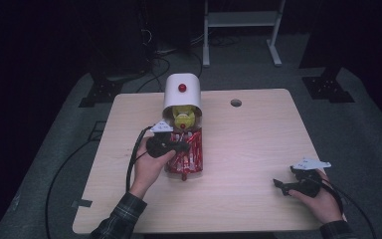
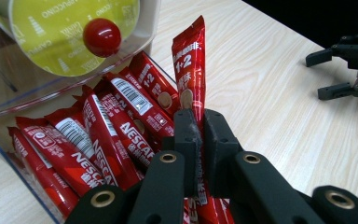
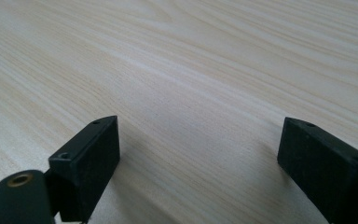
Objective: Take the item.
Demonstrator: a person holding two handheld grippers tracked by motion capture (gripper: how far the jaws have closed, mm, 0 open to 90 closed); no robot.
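Two black pads of your left gripper (image 2: 201,140) pinch one slim red foil coffee sachet (image 2: 189,65) mid-length, standing above the others in the clear plastic drawer (image 2: 9,109) beneath the white dispenser (image 1: 181,89); it looks light, soft and slippery, so grip flat across its width; your right gripper (image 3: 198,158) rests spread wide on the pale wooden table (image 3: 214,60)

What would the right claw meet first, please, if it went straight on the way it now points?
Probably nothing soon: the open right claw points low across bare table, and the way looks free as far as its view shows, though depth is hard to judge.
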